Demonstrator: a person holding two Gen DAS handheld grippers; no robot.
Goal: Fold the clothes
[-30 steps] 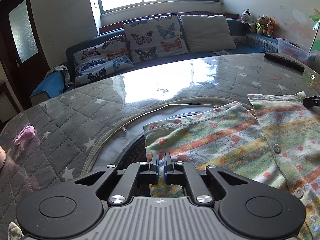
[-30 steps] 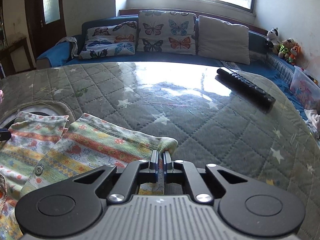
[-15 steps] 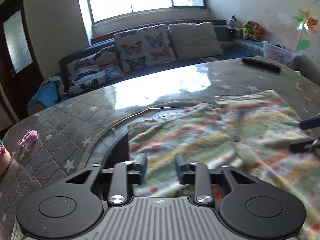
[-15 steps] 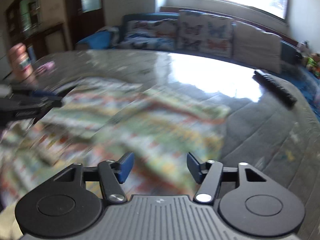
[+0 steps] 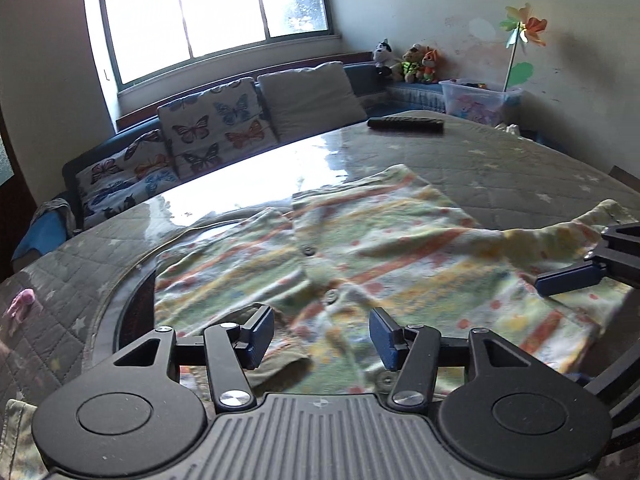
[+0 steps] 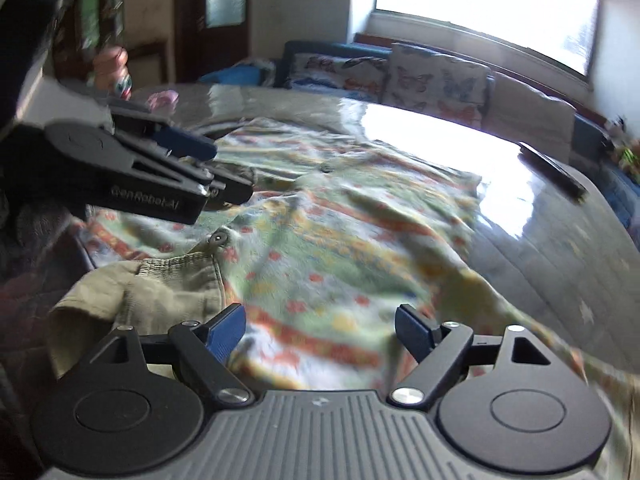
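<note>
A striped, flower-print buttoned shirt [image 5: 392,248] lies spread on the quilted grey table [image 5: 520,168]; it also shows in the right wrist view [image 6: 340,248]. My left gripper [image 5: 322,338] is open and empty, just above the shirt's near edge. It also shows in the right wrist view [image 6: 212,168] at the left. My right gripper [image 6: 320,334] is open and empty over the shirt's near side; one of its fingers [image 5: 568,282] shows at the right of the left wrist view. An olive cloth piece [image 6: 160,284] lies at the shirt's near left.
A black remote control [image 5: 404,123] lies at the table's far side. A small pink object [image 5: 20,304] sits at the table's left. A sofa with butterfly cushions [image 5: 216,132] stands behind the table. A clear storage box [image 5: 478,100] and soft toys are at the far right.
Both grippers were shut on the shirt's far corners a second ago. They let go, opened wide and drew back and up over the shirt's near side.
</note>
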